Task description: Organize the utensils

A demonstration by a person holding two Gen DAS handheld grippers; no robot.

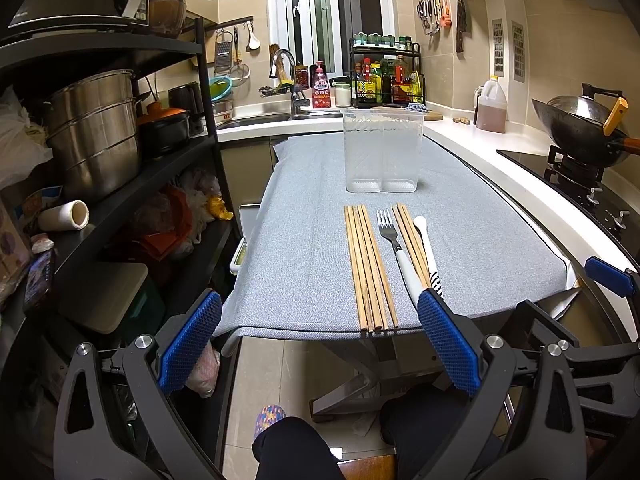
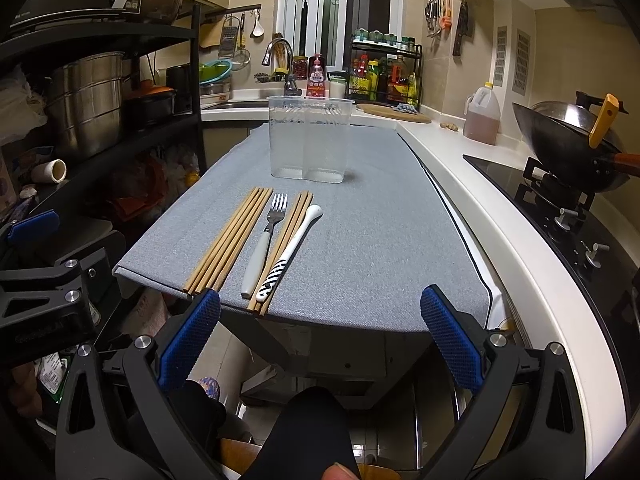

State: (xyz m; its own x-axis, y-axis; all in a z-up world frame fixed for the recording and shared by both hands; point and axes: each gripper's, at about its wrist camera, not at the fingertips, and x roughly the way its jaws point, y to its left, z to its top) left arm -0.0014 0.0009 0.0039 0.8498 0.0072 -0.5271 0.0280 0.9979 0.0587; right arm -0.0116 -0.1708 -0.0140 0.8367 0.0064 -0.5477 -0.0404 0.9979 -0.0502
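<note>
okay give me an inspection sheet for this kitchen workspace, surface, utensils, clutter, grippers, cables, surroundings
Surface: grey cloth-covered table, flat.
Job's things: clear two-compartment holder upright, empty; chopstick bundle; fork; second chopstick set with the white spoon lying along it.
Clutter: nothing seen on the cloth.
Grippers: left hand-held gripper open, short of the table edge; right hand-held gripper open, likewise.
Cables: nothing seen.
Surroundings: shelf rack with steel pots left; wok on the stove right; sink behind.
</note>
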